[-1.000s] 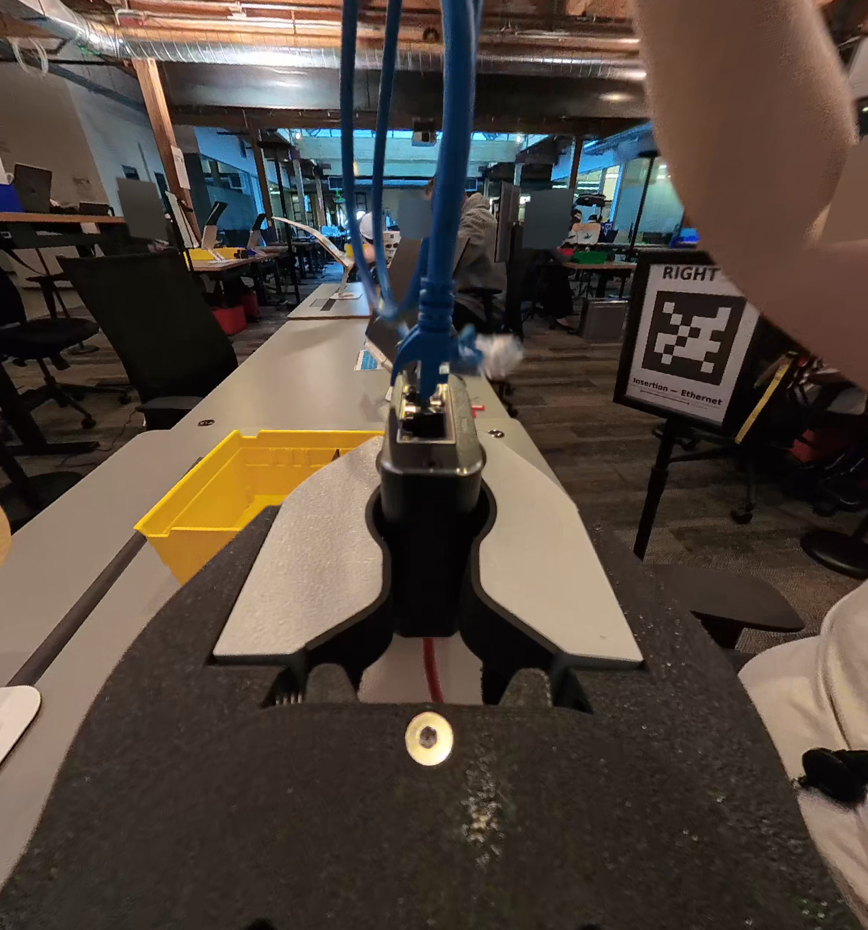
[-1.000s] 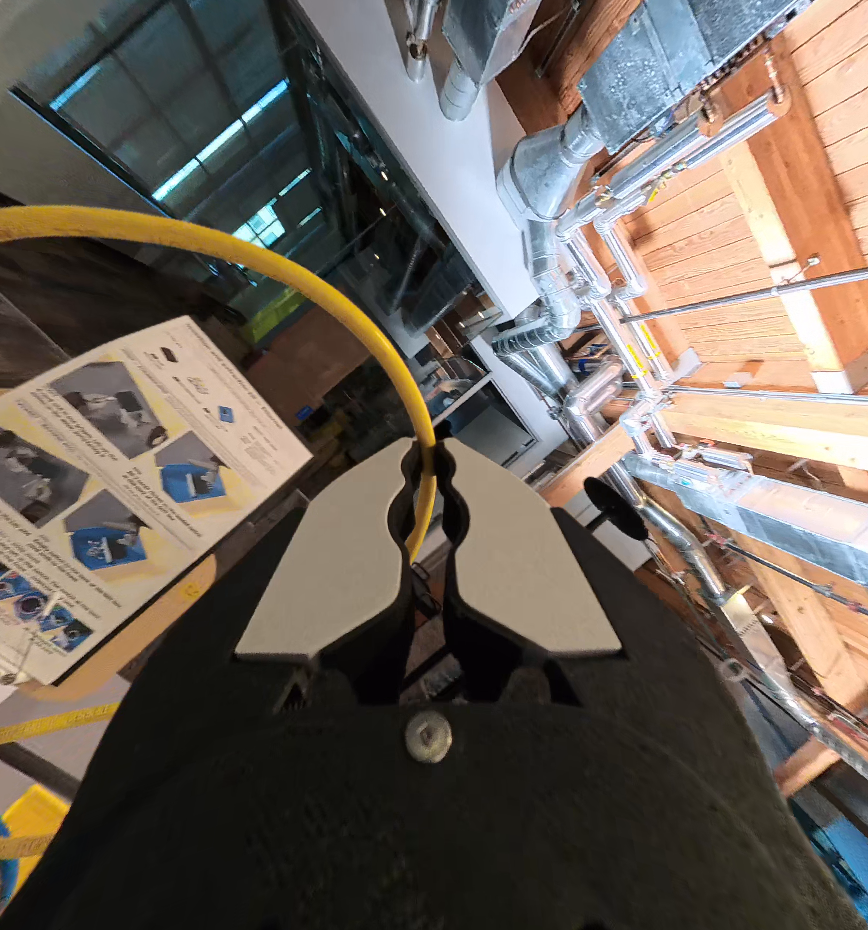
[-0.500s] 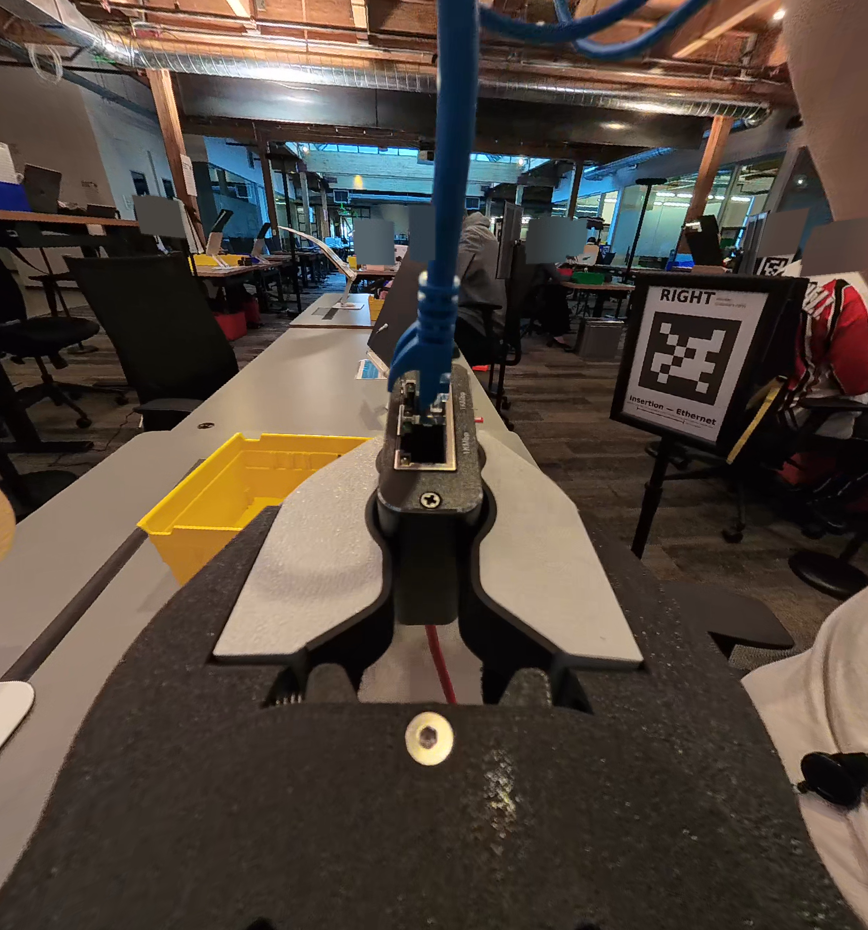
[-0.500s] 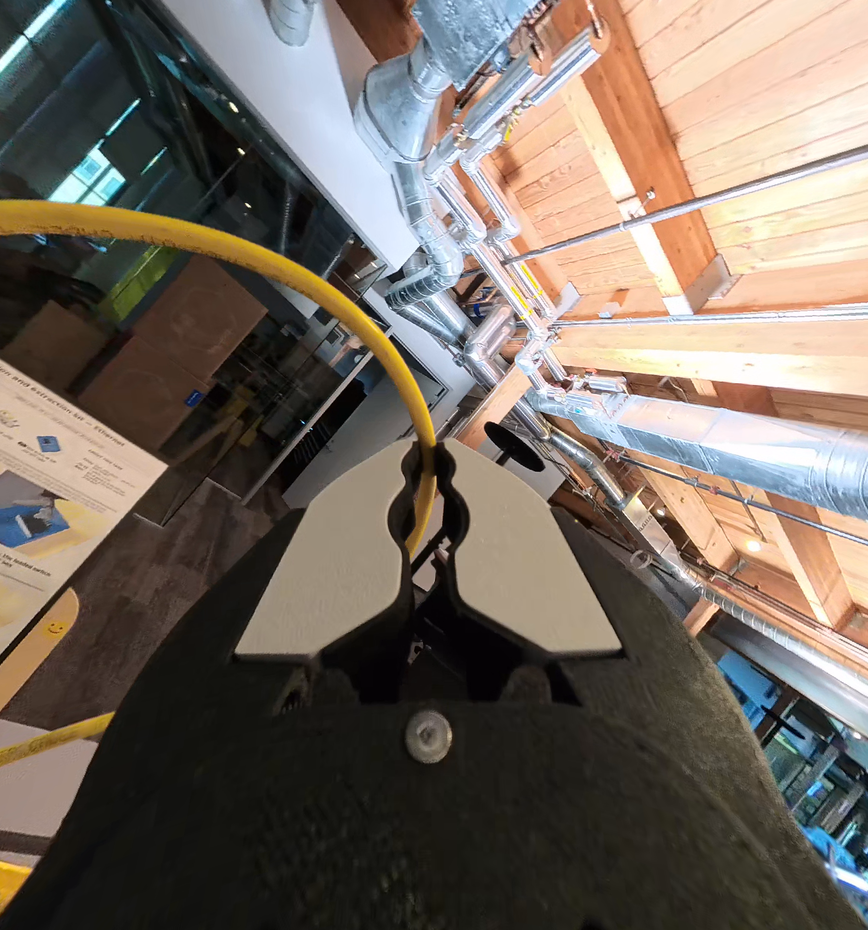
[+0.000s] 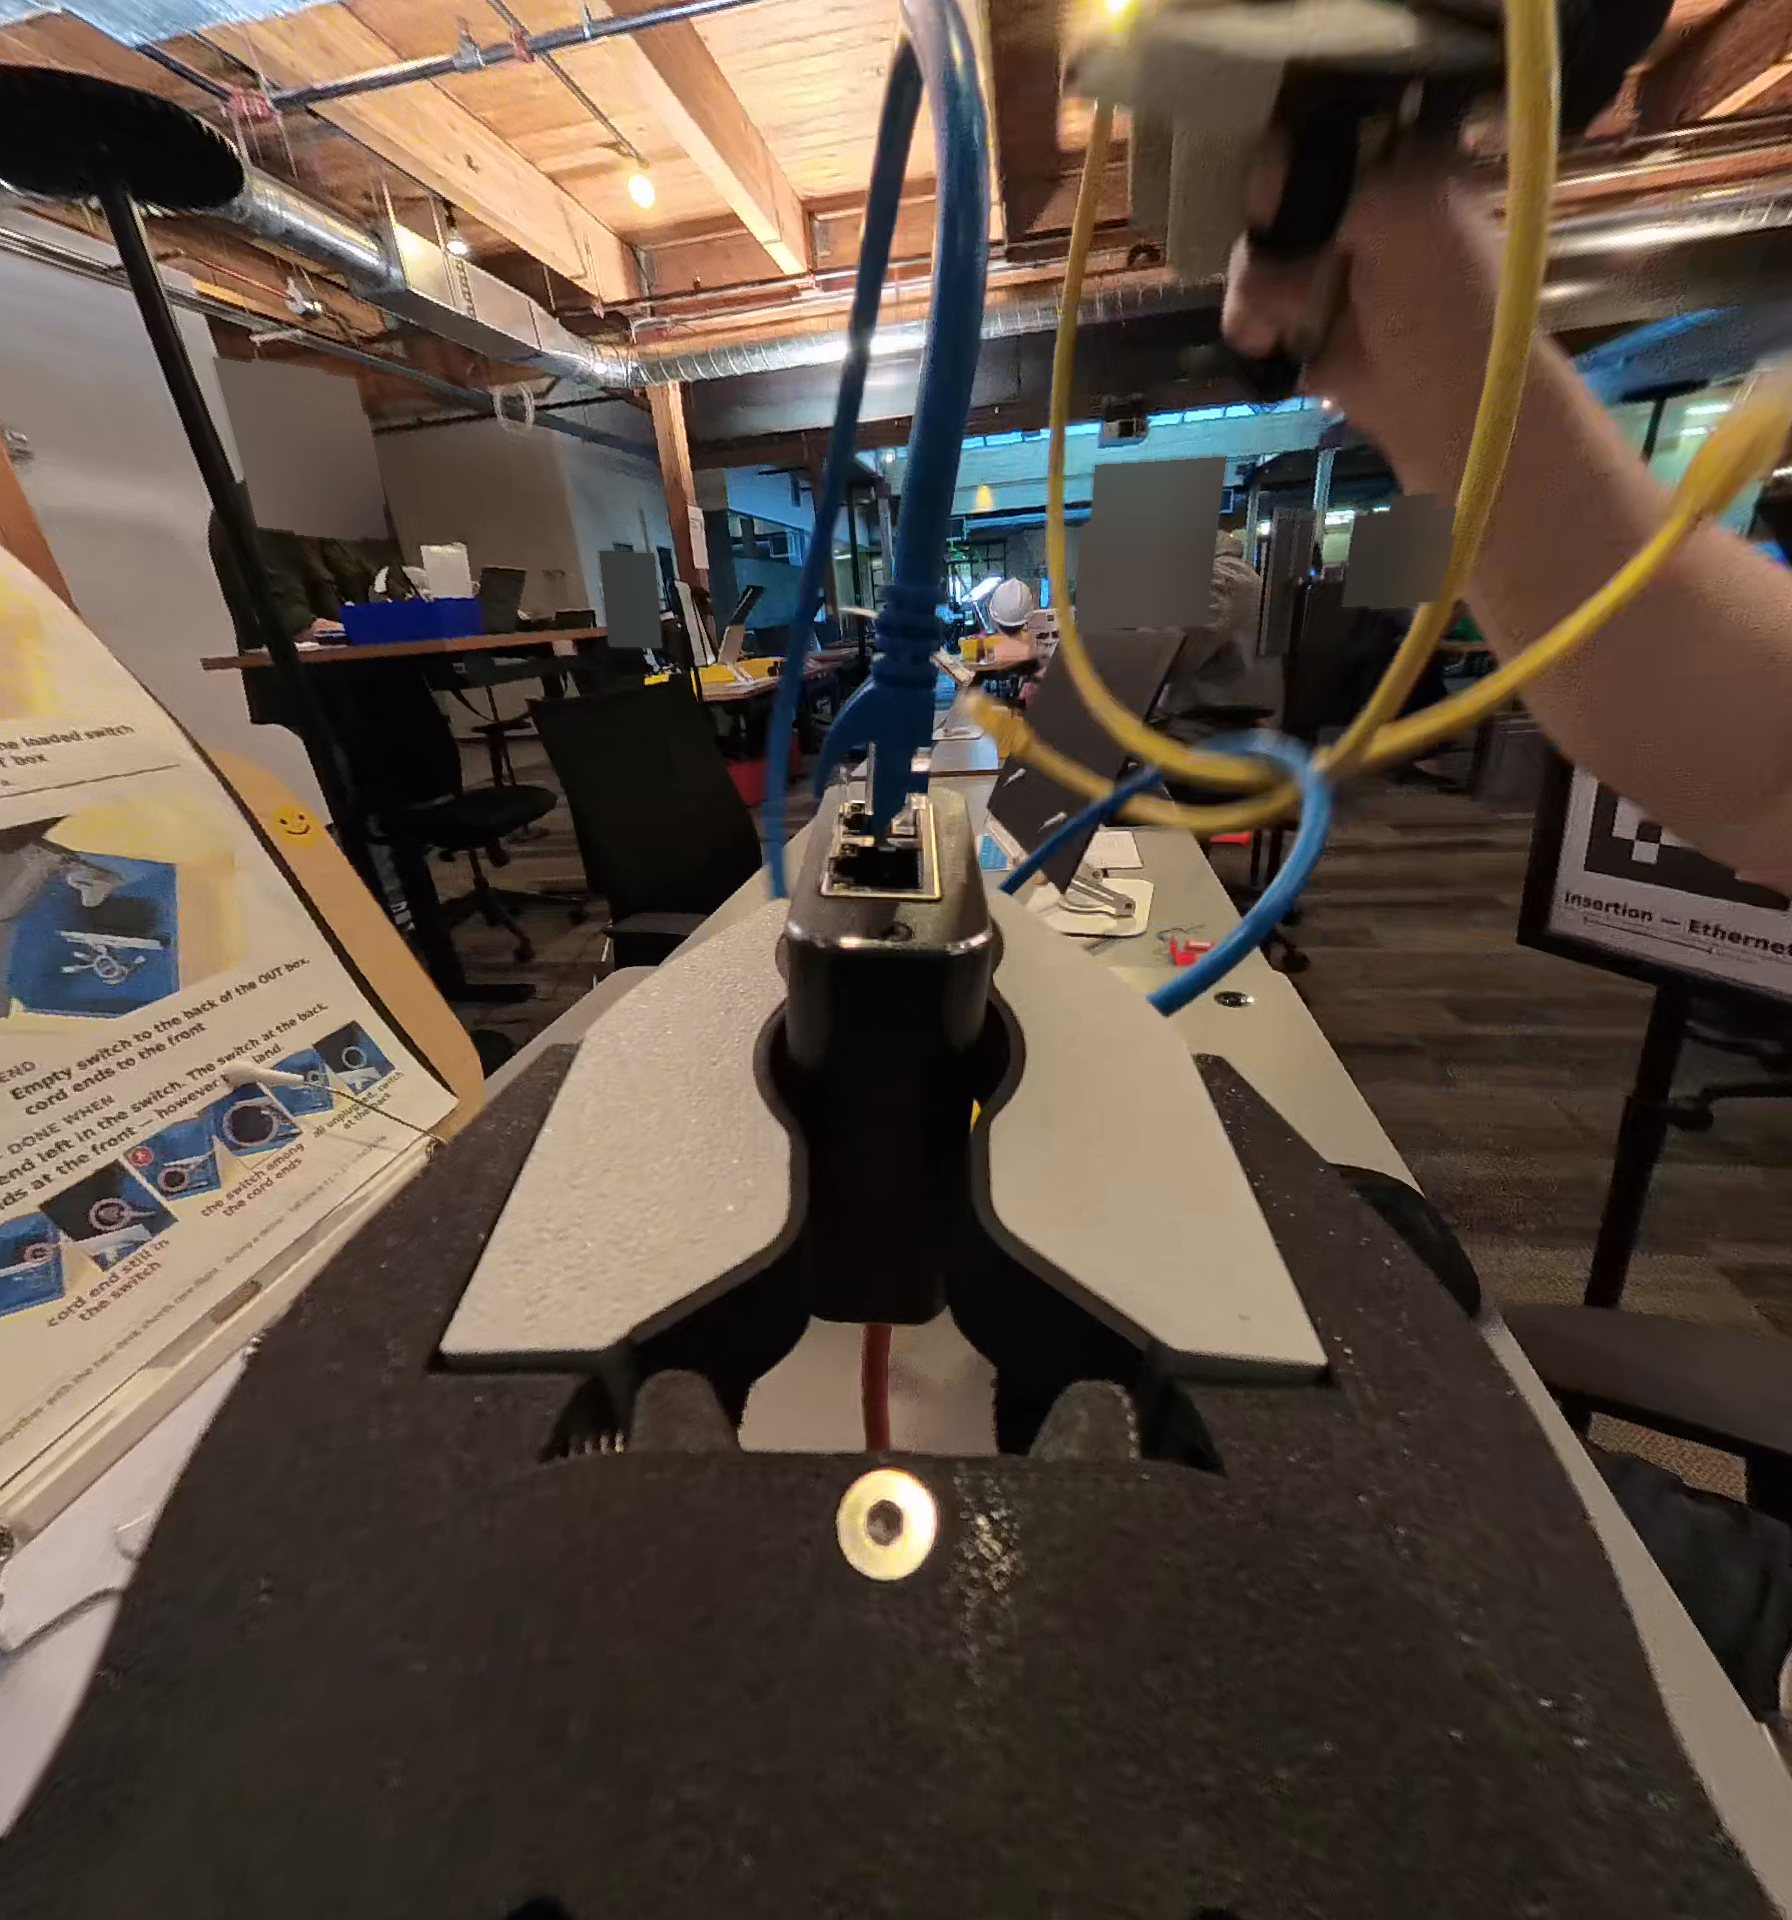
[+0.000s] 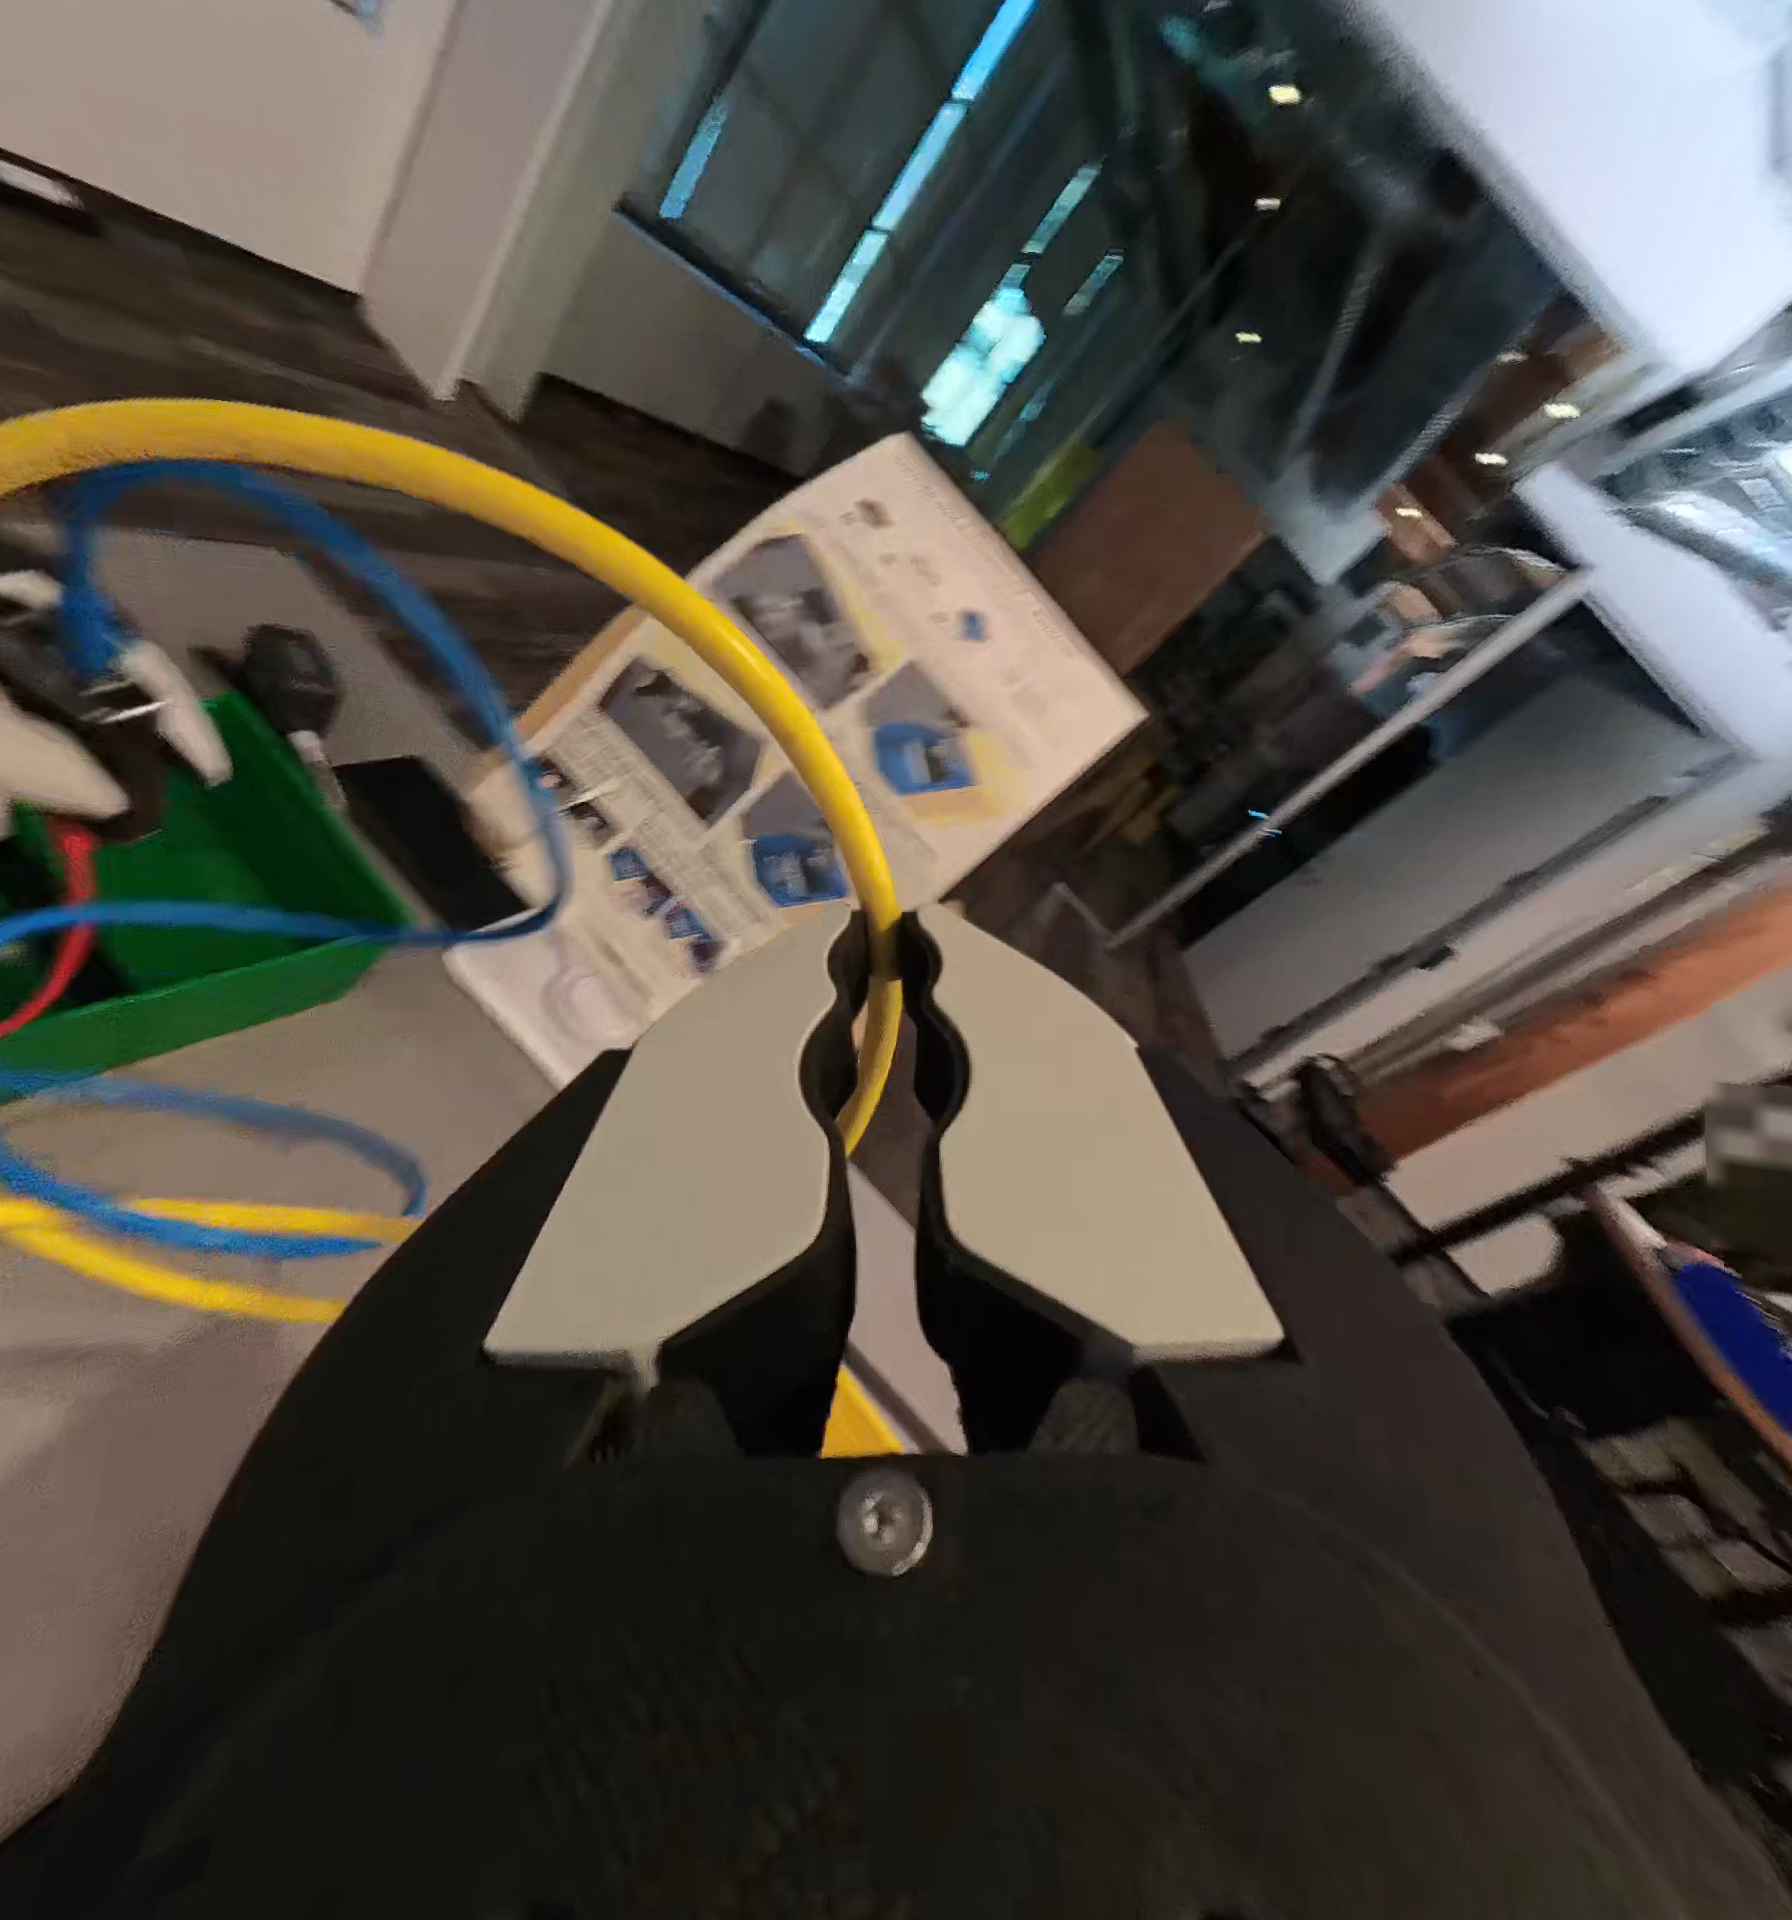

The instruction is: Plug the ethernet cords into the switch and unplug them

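Switch clamped by left gripper; blue cord plugged.

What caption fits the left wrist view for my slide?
Left hand-held gripper clamps black switch, blue cord plugged in.

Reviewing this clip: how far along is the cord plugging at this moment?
Done: one blue cord sits plugged into the far port of the black switch, which the left claw clamps.

In hand: the right claw pinches a yellow cord; its plug hangs free, not in a port.

Left: the near port is open, and all unplugging remains.
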### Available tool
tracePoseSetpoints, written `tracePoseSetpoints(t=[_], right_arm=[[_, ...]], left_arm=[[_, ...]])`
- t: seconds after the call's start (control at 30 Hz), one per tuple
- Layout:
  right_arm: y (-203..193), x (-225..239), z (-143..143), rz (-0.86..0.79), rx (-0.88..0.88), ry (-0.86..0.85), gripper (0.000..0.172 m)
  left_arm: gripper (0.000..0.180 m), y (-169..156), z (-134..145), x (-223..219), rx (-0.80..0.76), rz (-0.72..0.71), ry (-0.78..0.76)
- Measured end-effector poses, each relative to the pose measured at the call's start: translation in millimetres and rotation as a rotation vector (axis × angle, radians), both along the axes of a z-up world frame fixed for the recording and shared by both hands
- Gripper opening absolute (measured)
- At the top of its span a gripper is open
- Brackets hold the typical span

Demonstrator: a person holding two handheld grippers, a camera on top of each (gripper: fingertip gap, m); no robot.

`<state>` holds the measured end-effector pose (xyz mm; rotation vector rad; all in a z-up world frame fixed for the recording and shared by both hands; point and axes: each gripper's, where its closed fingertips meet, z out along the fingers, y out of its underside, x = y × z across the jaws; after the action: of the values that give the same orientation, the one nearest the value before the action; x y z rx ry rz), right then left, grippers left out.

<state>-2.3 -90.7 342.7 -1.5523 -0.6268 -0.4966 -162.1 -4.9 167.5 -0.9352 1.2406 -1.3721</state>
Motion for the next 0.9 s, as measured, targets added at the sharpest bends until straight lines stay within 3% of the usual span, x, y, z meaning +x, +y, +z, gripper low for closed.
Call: tracePoseSetpoints(t=[0.2, 0.27, 0.43, 0.57, 0.73, 0.9], right_arm=[[15, -25, -156, 0.165, -0.195, -0.122, 0.007], [7, -45, -211, 0.304, -0.288, -0.185, 0.007], [-12, -76, -324, 0.437, -0.432, -0.303, 0.007], [-24, -93, -375, 0.519, -0.516, -0.287, 0.007], [-16, -69, -427, 0.404, -0.671, -0.39, 0.007], [3, -57, -453, 0.344, -0.757, -0.399, 0.016]], left_arm=[[0.026, 9, -26, 22, 0.049, 0.065, 0.115], [0.026, 8, -34, 30, 0.048, 0.049, 0.137], [0.026, 7, -49, 41, 0.069, 0.032, 0.196], [0.029, 4, -56, 44, 0.121, 0.037, 0.237], [0.026, 8, -66, 46, 0.236, 0.114, 0.304], [0.029, 22, -75, 46, 0.317, 0.209, 0.359]])
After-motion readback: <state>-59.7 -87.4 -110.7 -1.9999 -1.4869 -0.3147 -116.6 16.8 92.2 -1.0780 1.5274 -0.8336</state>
